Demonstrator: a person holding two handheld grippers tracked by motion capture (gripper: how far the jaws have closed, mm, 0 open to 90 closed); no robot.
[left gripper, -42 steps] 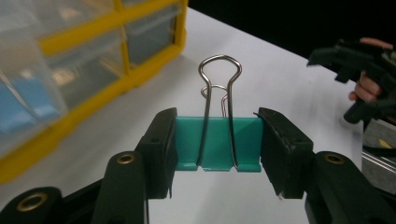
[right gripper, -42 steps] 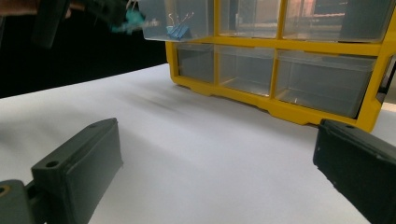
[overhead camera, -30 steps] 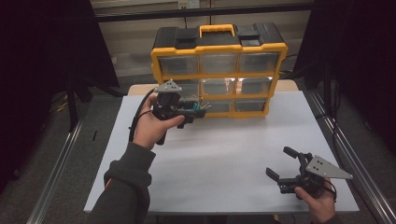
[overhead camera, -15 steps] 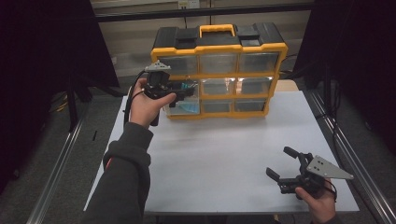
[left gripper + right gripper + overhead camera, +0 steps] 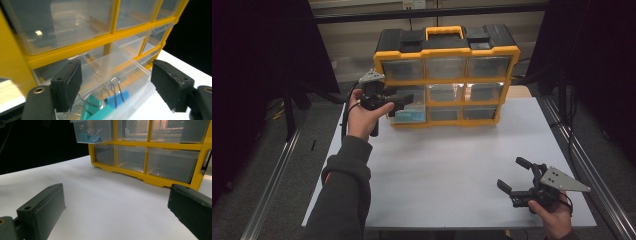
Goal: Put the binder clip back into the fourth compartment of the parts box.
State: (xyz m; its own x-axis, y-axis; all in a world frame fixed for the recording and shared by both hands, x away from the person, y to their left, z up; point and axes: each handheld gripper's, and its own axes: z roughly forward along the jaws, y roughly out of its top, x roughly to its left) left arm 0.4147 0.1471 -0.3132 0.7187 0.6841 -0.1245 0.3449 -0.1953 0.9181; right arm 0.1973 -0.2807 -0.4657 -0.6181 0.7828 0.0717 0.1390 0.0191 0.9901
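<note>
Between left tongs (image 5: pixel 115 87): drawer's binder clips (image 5: pixel 113 96).

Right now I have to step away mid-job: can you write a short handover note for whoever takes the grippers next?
Left gripper: its jaws have just been opening, nothing between them, at the pulled-out drawer on the left side of the yellow organizer.
Right gripper: open, empty, low over the near right of the white table, apart from the organizer.
Drawer holds blue and teal binder clips.
Done: the drawer is out.
Left: likely take out a clip or push the drawer back in; I cannot tell which.
</note>
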